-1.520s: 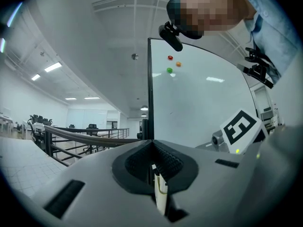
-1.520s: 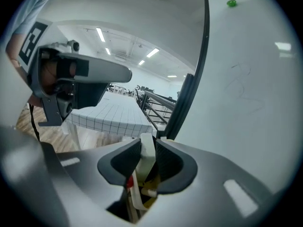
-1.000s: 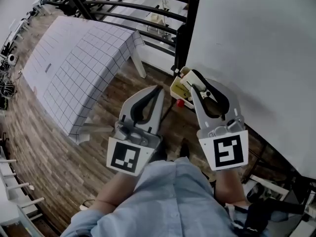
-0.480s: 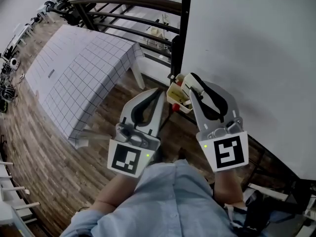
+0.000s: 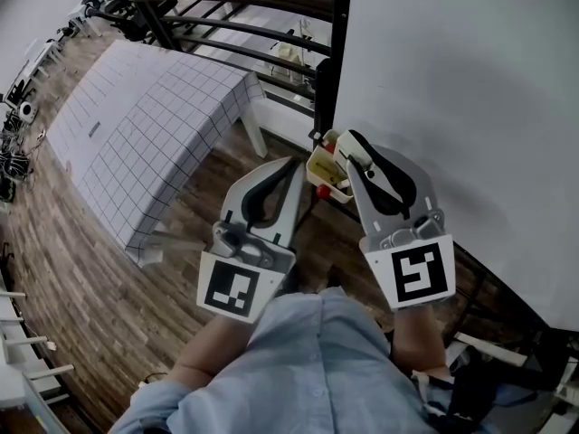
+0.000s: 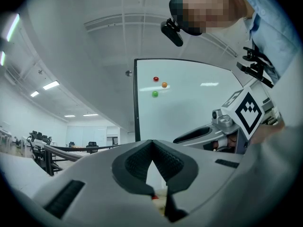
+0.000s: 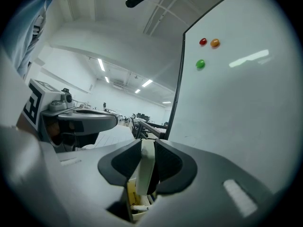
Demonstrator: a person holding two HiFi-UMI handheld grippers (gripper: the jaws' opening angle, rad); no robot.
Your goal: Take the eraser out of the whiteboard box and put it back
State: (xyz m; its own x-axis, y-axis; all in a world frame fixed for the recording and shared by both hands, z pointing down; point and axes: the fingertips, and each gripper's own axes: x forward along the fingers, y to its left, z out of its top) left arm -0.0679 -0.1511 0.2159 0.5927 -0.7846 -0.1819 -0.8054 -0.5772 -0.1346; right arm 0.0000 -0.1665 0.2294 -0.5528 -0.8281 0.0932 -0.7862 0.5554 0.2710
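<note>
- The eraser (image 7: 146, 168) is pinched in the right gripper (image 7: 148, 146) just over the whiteboard box (image 5: 323, 175) at the whiteboard's (image 5: 452, 107) lower corner — if released off-line, it could be dropped past the box.
- The left gripper (image 6: 151, 144) is held pressed together, empty.

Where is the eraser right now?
In the right gripper view, the eraser is clamped between the pads of the right gripper. It sits just above the whiteboard box, by the left edge of the whiteboard.

You stand in an open office hall: whiteboard (image 5: 470, 107), grid-clothed table (image 5: 145, 125) left of it, strip lights (image 7: 101, 64) overhead beyond it.
</note>
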